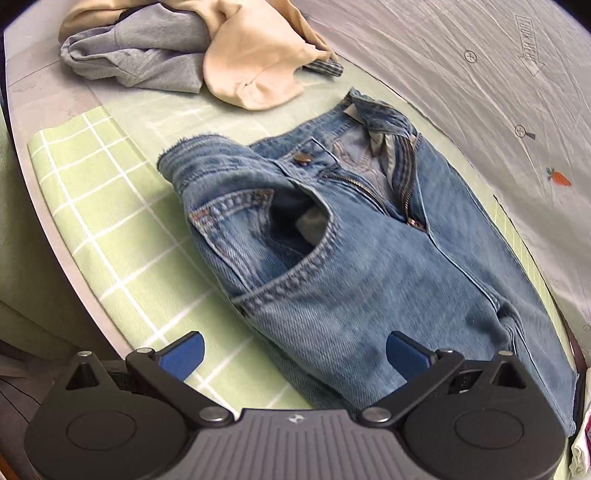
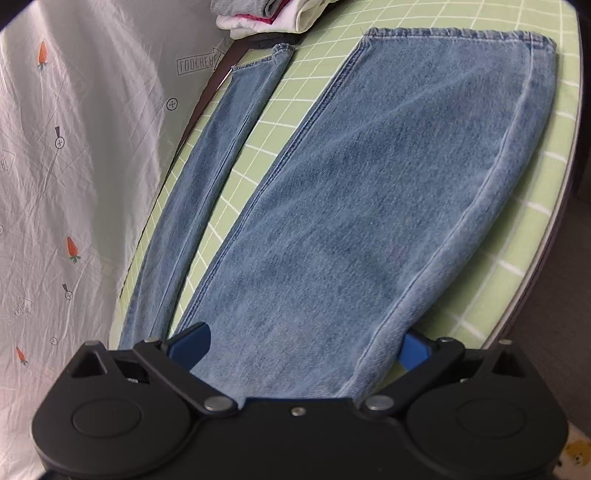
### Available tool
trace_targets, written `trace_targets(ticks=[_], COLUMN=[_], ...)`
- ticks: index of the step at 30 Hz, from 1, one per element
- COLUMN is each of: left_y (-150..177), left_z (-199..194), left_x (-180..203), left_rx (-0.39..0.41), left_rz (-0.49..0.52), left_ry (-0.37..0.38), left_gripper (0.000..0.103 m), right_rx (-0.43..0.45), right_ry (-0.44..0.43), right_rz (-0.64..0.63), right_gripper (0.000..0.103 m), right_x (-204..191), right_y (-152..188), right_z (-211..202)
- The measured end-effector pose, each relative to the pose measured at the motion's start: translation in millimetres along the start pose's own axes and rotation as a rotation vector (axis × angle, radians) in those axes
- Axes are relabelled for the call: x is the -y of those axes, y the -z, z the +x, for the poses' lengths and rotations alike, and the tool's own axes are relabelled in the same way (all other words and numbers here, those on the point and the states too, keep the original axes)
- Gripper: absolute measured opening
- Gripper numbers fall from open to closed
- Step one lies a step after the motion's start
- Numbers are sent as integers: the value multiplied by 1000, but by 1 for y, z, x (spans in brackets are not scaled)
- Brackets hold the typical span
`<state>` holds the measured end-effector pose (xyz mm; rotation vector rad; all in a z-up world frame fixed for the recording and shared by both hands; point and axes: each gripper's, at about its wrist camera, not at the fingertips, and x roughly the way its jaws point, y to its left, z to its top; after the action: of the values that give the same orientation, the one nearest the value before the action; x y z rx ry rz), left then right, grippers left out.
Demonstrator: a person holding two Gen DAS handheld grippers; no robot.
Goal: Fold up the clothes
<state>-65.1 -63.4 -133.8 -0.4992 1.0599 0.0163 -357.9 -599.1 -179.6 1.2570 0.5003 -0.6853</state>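
Observation:
A pair of blue jeans lies on the green checked cloth, fly unzipped, waistband toward the far side. My left gripper is open just above the thigh part of the jeans, holding nothing. In the right wrist view both legs stretch away: a wide near leg and a narrow far leg along the table's left edge. My right gripper is open, its fingers straddling the wide leg's near end; the right finger is partly under the denim edge.
A grey garment and a cream garment are heaped beyond the waistband. Folded white and pink clothes lie past the leg hems. A white carrot-print sheet hangs along one side. The table edge drops off at the right.

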Motion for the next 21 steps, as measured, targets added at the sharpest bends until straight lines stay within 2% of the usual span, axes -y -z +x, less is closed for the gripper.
trace_targets(ticks=[7,15,20,21], left_y=[-28,-33,-34,-35], left_z=[6,8,6,5], left_x=[-16,-17,-20,-20], left_rx=[39,81,115,119], left_rz=[-41,-105,-177,-191], left_ry=[-6,-33,-50,-52], left_gripper=[103,101,85,72], right_rx=[41,103,234,264], right_ry=[-51,-165,-147,-129], right_rz=[111,306,401,409], right_gripper=[103,103,103,103], right_x=[9,41,62,65], right_y=[12,-6,-31,-37], right_z=[-4,-5,-18,-21])
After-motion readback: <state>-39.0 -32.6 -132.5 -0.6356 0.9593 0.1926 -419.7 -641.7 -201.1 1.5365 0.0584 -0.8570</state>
